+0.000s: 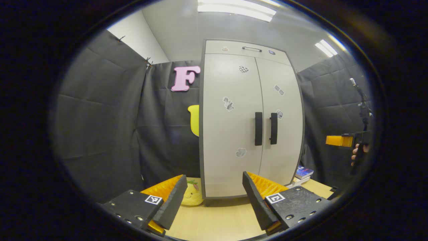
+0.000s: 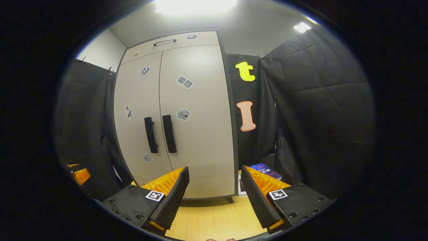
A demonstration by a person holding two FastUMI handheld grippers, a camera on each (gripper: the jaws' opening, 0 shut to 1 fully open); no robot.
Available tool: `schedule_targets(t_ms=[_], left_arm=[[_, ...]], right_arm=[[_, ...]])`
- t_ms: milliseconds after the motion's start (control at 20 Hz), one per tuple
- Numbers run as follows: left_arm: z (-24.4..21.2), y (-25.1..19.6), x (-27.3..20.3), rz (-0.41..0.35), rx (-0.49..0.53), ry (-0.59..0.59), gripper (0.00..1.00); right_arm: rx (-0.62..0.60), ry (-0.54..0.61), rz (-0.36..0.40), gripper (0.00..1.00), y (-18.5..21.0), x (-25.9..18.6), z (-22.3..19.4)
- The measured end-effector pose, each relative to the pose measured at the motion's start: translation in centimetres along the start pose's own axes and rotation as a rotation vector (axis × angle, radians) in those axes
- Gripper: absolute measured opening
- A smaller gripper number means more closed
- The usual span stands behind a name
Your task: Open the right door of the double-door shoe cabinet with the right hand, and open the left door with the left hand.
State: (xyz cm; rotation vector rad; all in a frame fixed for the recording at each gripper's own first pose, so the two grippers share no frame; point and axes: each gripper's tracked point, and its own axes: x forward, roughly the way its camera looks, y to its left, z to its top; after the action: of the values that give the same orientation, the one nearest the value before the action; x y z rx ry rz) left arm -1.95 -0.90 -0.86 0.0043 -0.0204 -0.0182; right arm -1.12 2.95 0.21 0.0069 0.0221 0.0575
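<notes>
A pale grey double-door shoe cabinet (image 1: 234, 110) stands on a wooden table, both doors closed. Two black vertical handles sit side by side at the middle seam: the left door's handle (image 1: 258, 128) and the right door's handle (image 1: 274, 128). The same cabinet (image 2: 187, 110) appears in the right gripper view, with the left handle (image 2: 150, 135) and the right handle (image 2: 169, 134). My left gripper (image 1: 214, 182) is open, well short of the doors and below the handles. My right gripper (image 2: 214, 174) is open too, low in front of the right door. The right gripper (image 1: 337, 140) also shows far right in the left gripper view, held by a hand.
A yellow plush toy (image 1: 192, 197) lies on the table (image 1: 220, 217) at the cabinet's left foot. Books (image 2: 264, 170) are stacked at its right side. A drawer with a thin handle (image 1: 251, 49) tops the cabinet. Black cloth walls close in on both sides.
</notes>
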Motion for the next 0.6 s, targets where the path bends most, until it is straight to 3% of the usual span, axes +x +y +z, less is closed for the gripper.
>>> schedule_targets(t_ms=[600], left_arm=[[-2.8,0.6,-2.9,0.035,-0.032,0.018,0.95]], right_arm=[[0.000,-0.003,0.077,0.98,3.7,1.3,2.2]])
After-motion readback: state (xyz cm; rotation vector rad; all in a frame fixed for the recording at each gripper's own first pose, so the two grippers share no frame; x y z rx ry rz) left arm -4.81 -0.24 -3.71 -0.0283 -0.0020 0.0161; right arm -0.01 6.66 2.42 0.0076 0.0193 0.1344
